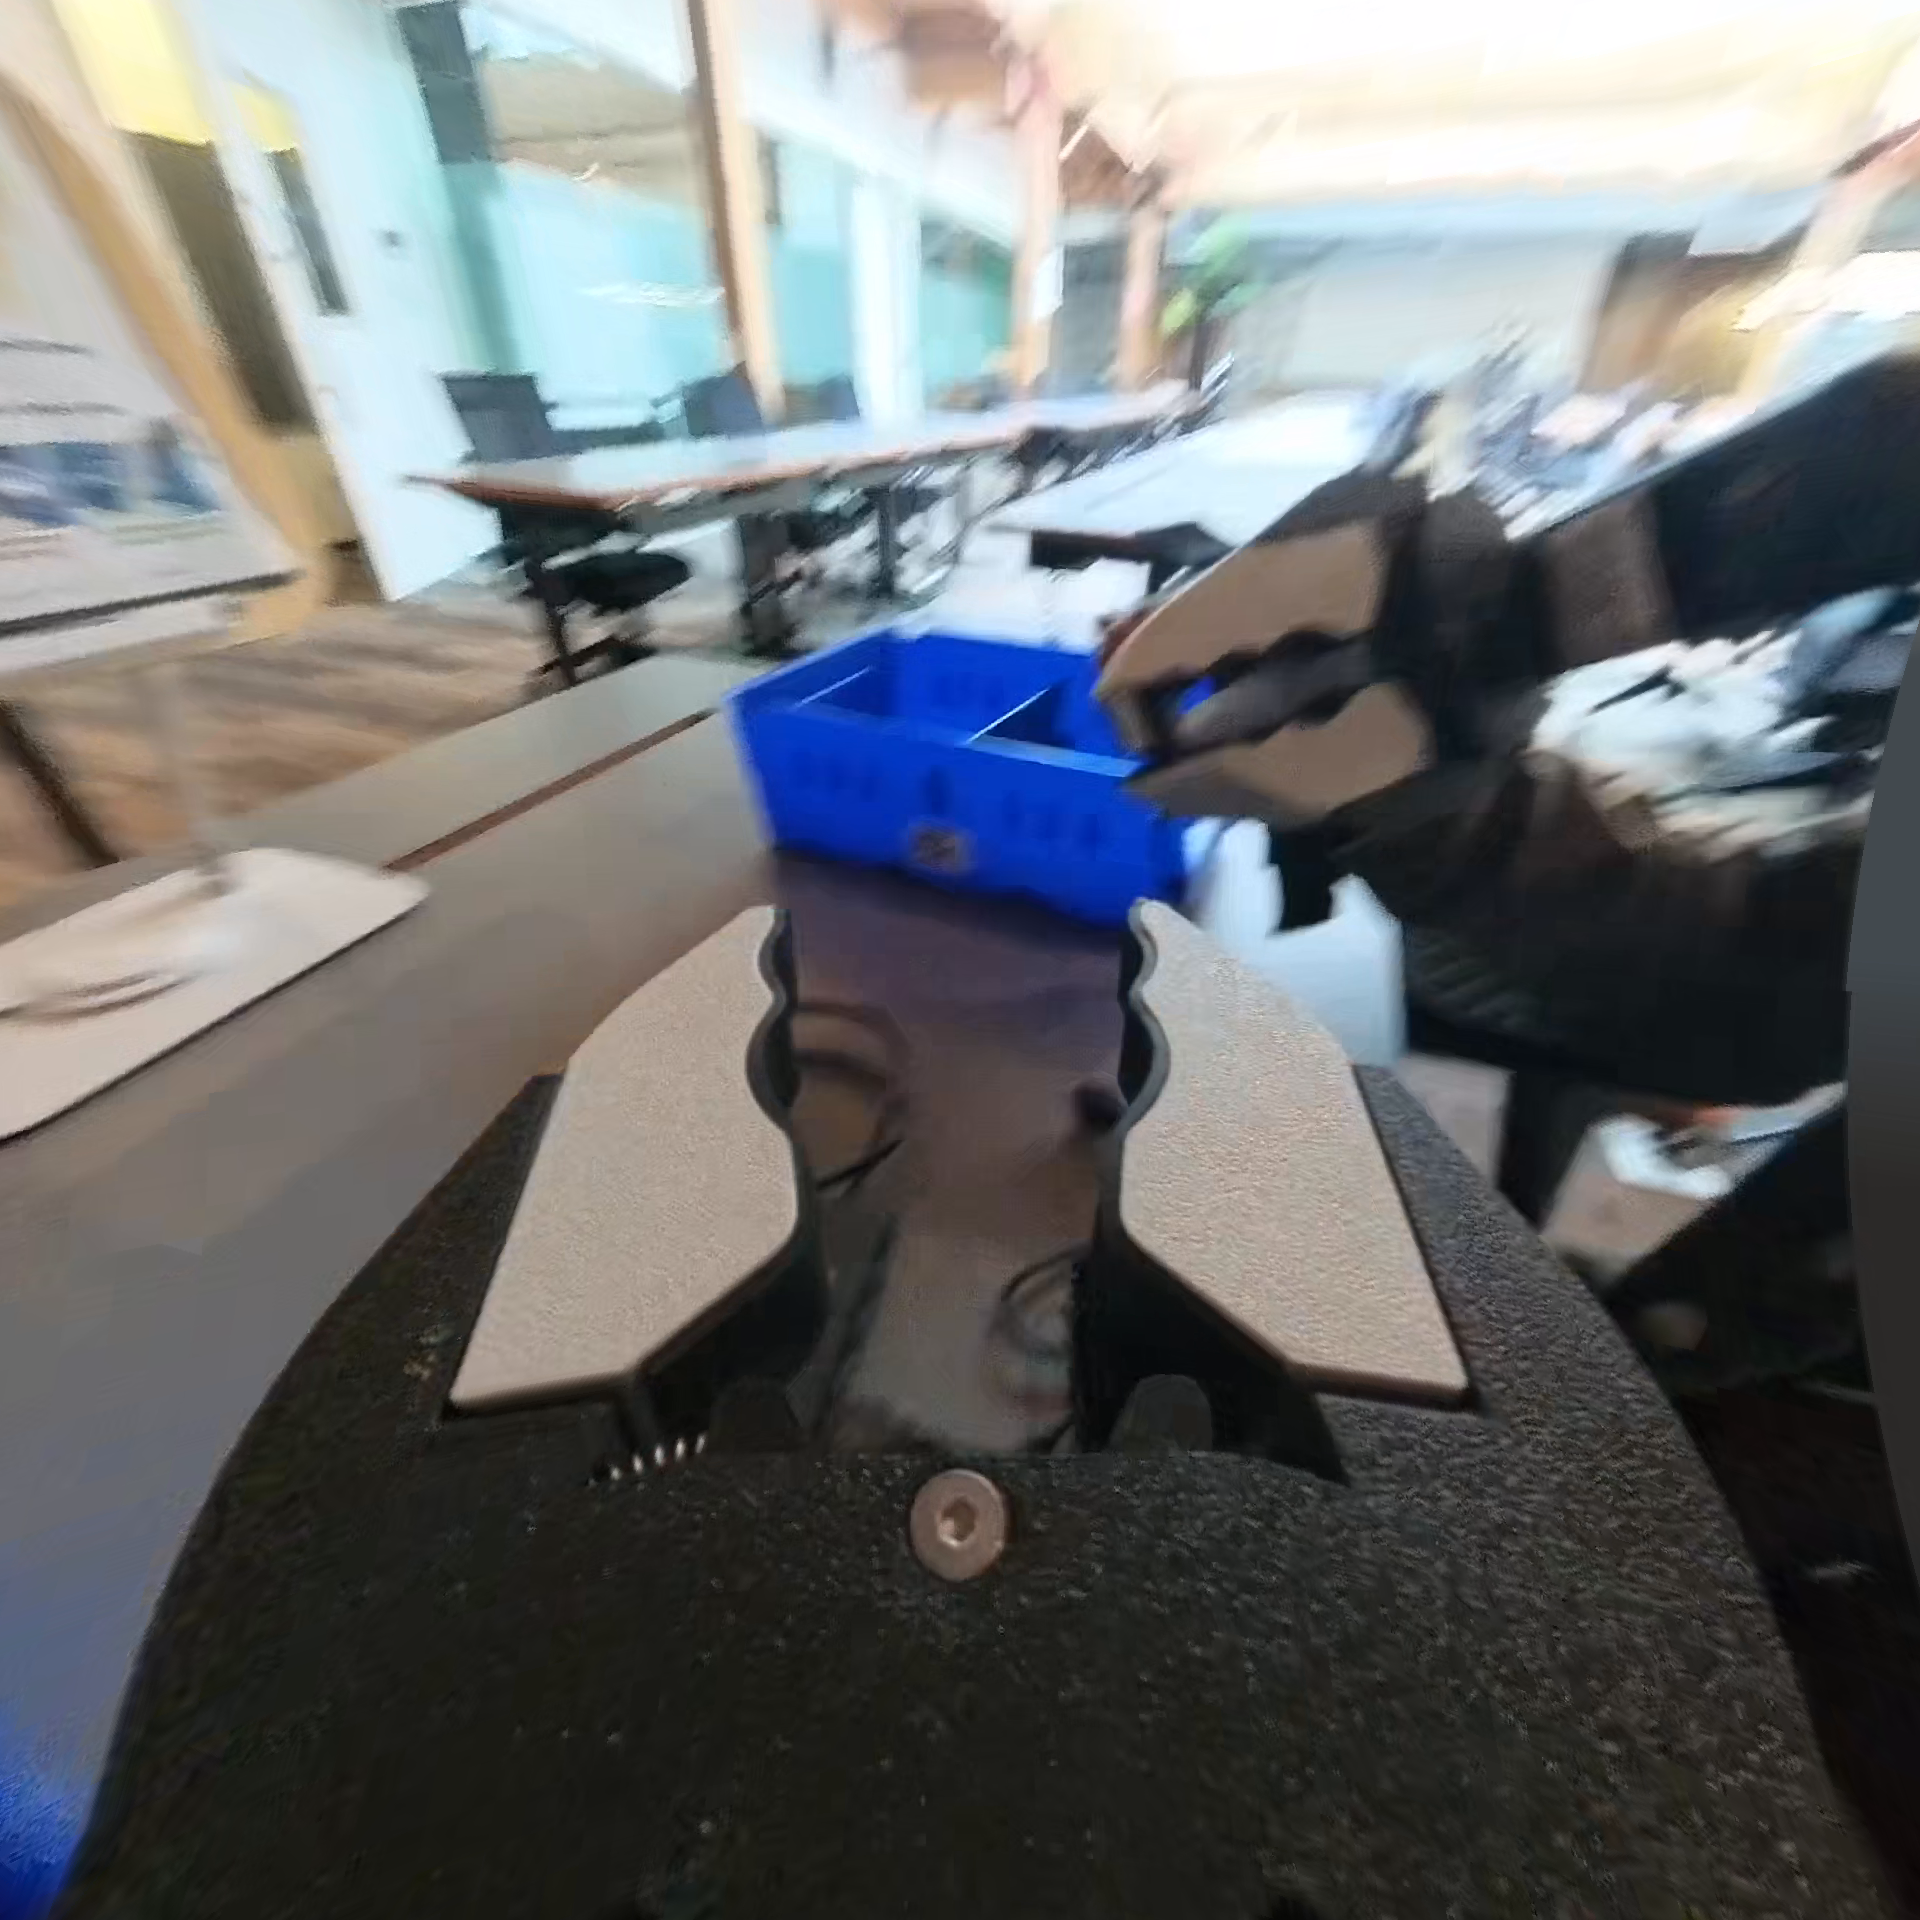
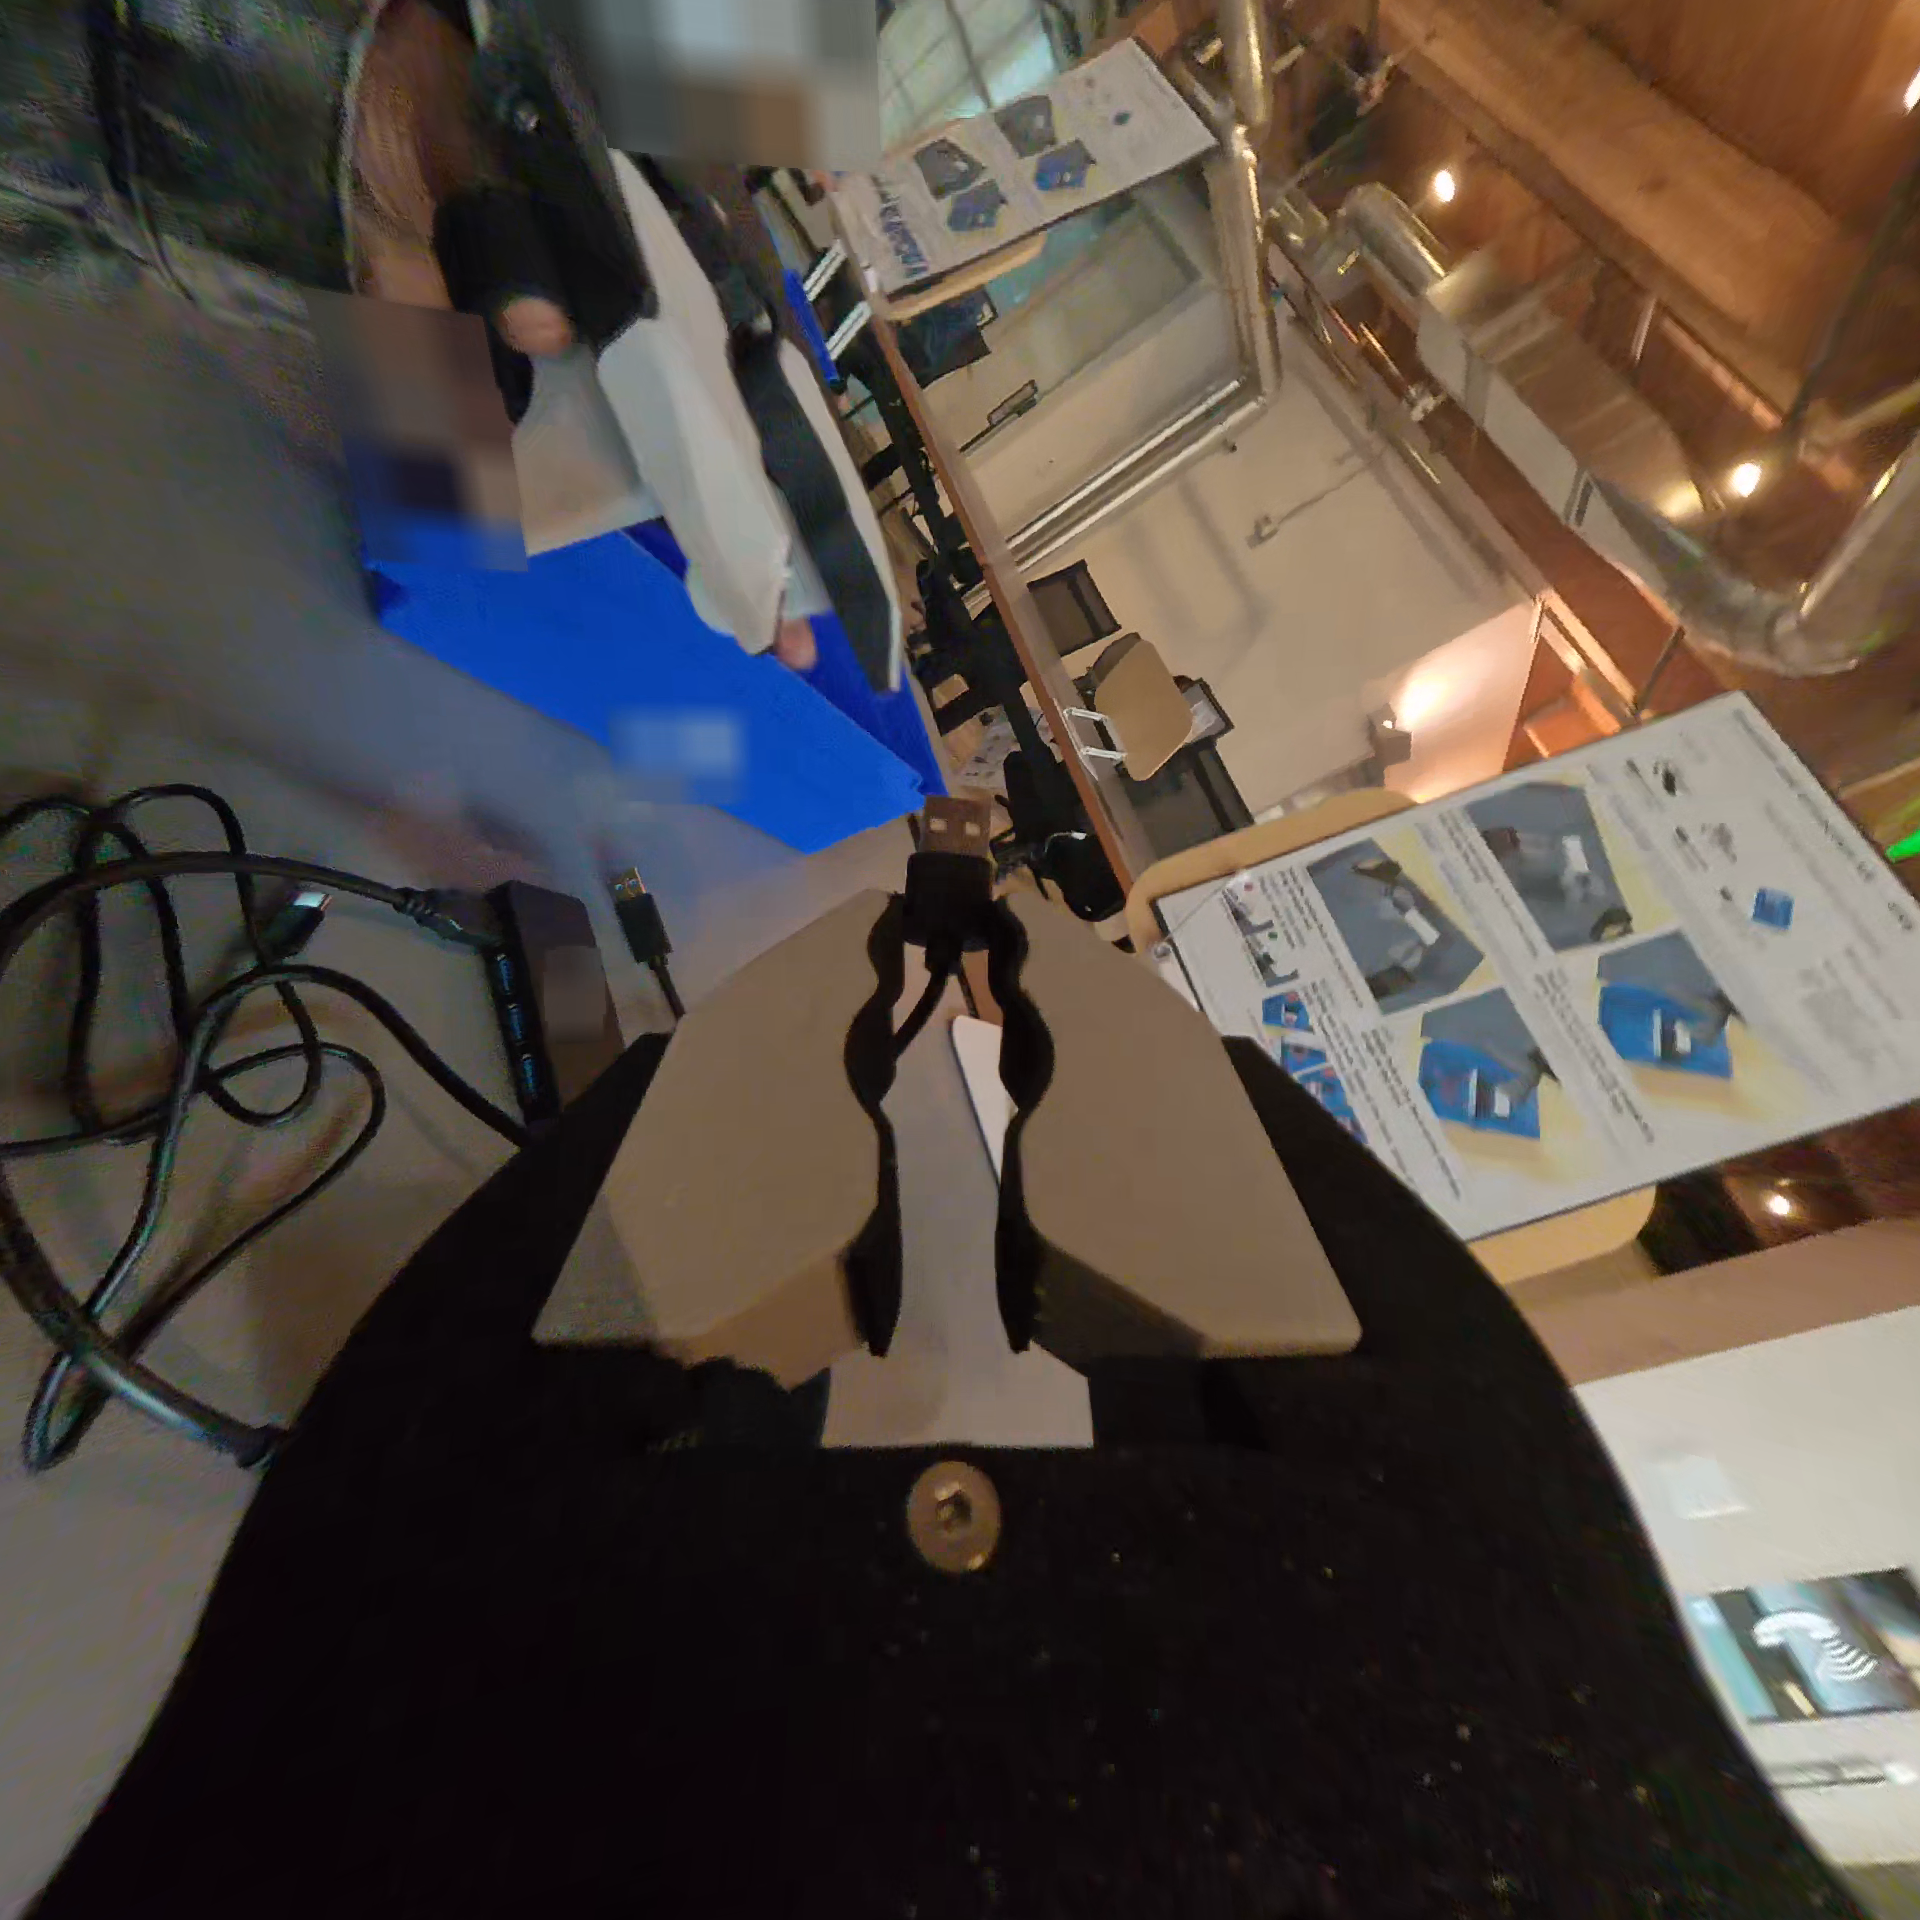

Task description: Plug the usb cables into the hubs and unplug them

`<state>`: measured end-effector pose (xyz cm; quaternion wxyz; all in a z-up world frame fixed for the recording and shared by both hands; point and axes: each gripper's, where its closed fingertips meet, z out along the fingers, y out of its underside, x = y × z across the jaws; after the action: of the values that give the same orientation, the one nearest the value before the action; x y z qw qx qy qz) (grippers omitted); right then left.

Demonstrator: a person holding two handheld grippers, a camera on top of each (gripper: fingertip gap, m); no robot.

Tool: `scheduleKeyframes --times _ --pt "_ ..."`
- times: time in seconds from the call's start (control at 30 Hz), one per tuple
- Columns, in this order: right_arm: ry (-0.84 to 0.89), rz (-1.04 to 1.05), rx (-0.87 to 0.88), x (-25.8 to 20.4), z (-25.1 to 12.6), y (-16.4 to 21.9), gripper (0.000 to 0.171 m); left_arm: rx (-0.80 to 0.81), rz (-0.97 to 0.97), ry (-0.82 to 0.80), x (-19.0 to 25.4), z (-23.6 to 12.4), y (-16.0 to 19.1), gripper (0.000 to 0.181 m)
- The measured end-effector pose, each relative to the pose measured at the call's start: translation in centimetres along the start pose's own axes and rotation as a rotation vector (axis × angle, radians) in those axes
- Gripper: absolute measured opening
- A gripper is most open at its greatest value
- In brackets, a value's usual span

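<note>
We held the left gripper [image 1: 954, 940] above the dark, glossy table [image 1: 499, 935] with its two tan, grainy-faced fingers [image 1: 665, 1174] spread wide and nothing between them. Their inner edges were black and cut in a wavy profile, and they sat in a black, pebbled body fixed by a single silver hex screw. Through the gap we made out thin dark cable loops, too blurred to trace. Beyond the fingertips stood a blue plastic bin [image 1: 935, 790] with straight inner dividers, resting on the table. A flat white mat with rounded corners [image 1: 177, 966] lay well off to the left.

In the left wrist view the right gripper [image 1: 1132, 727] appeared at the bin's right end, its jaws nearly closed, though motion blur hid what it carried. Its own camera settled that: the right gripper [image 2: 951, 925] pinched the black moulded body of a USB-A plug [image 2: 951, 842] at its fingertips, the silver metal shell jutting out past them and a thin black cord running back between the fingers.

To the left, on the table, lay the slim black USB hub [image 2: 540, 997], a row of ports along its side, with a black cable entering one end. A second, loose USB plug [image 2: 639, 914] lay just beside it, and tangled black cables [image 2: 156, 1039] coiled farther left.
</note>
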<state>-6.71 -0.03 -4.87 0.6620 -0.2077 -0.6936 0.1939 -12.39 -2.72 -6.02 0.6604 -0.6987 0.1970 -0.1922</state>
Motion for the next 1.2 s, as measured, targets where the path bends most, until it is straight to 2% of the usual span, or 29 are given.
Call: scheduleKeyframes --times 0.07,0.17,0.3,0.37,0.43,0.5,0.53,0.63,0.7,0.83,0.9,1.0,1.1,1.2 --pt "0.017 0.041 0.0 0.4 -0.7 0.5 0.015 -0.158 0.056 -0.145 -1.7 -1.2 1.3 0.054" --pt "0.029 0.067 0.002 0.7 -1.4 1.0 0.015 -0.41 0.109 -0.248 -2.7 -2.1 4.3 0.052" --pt "0.028 0.071 0.011 0.9 -2.0 1.0 0.015 -0.763 0.153 -0.198 -2.1 -3.2 10.0 0.049" --pt "0.022 0.09 0.033 0.9 -2.4 0.6 0.014 -0.852 0.199 -0.172 -2.0 -3.2 11.7 0.049" --pt "0.021 0.1 0.043 1.0 -2.6 0.6 0.015 -0.783 0.148 -0.195 -2.6 -1.4 11.5 0.049" --pt "0.019 0.103 0.047 1.0 -2.7 0.6 0.015 -0.648 -0.001 -0.22 -3.3 0.8 10.6 0.044" --pt "0.019 0.105 0.05 1.0 -2.8 0.6 0.014 -0.63 -0.05 -0.229 -3.7 1.4 10.8 0.045" --pt "0.02 0.116 0.063 1.2 -3.1 0.4 0.014 -0.87 0.005 -0.294 -5.0 0.4 14.7 0.062" --pt "0.021 0.124 0.072 1.3 -3.3 0.3 0.014 -0.942 0.022 -0.276 -4.9 0.4 16.0 0.062" --pt "0.015 0.14 0.081 1.3 -3.4 0.2 0.014 -0.976 0.016 -0.213 -4.9 1.7 17.9 0.063" --pt "0.003 0.142 0.072 1.0 -3.2 0.5 0.015 -0.934 -0.026 -0.221 -5.4 2.2 17.9 0.05" --pt "-0.053 0.171 0.054 0.1 -2.8 1.1 0.015 -0.88 -0.031 -0.182 -5.3 2.4 17.8 0.048" --pt "-0.144 0.306 0.054 -1.3 -2.1 2.2 0.014 -0.765 -0.09 -0.147 -4.7 2.4 16.7 0.046" --pt "-0.266 0.663 0.176 -2.2 -1.4 2.2 0.014 -0.642 -0.081 -0.157 -4.8 2.4 14.1 0.045"
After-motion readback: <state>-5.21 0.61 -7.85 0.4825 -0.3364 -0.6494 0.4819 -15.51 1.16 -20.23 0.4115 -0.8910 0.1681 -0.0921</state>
